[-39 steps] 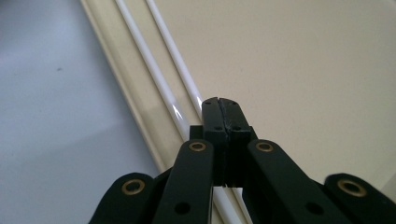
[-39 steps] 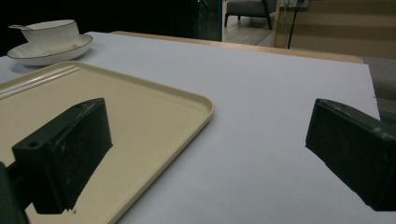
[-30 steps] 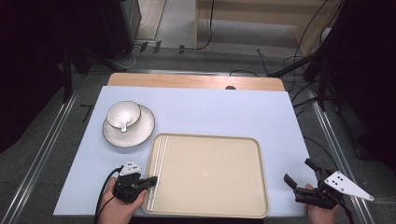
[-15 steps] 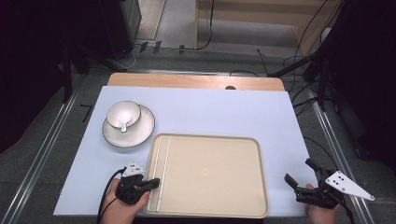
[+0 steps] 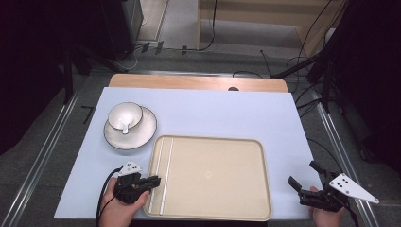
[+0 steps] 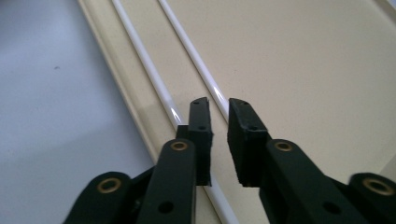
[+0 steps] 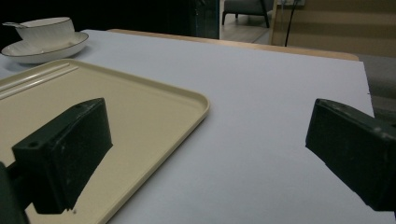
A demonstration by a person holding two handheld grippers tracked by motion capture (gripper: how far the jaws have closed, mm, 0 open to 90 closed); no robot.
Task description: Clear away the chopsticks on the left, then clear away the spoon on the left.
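Two white chopsticks [image 5: 161, 174] are seen lying side by side inside the beige tray [image 5: 217, 213], along its nine-o'clock rim, running from twelve to six o'clock in the high view. The left gripper [image 5: 153, 180] is held at the tray's seven-o'clock corner, directly over them. In the left gripper view its jaws are parted by a narrow gap and have just been opening; one chopstick [image 6: 201, 69] is seen running up out of that gap, yet the pads are not pressed on it, so nothing is held. The other chopstick [image 6: 144, 74] passes just outside the near jaw.

The right gripper [image 5: 306, 176] is held off the tray at about four o'clock, above the pale blue table cover [image 5: 208, 111], its jaws spread wide and empty.

Placing the chopsticks in the tray is judged to be done, with the release just made. A cup on a saucer [image 5: 130, 126], with a spoon in the cup, stands outside the tray at ten o'clock, untouched; moving it may be what is left.

The lower stretch of the chopstick between the jaws is covered by the left gripper's own body, so contact under the pads cannot be fully checked. The lower ends of both chopsticks are hard to make out in the high view. The person's hands are cut off by the bottom edge.
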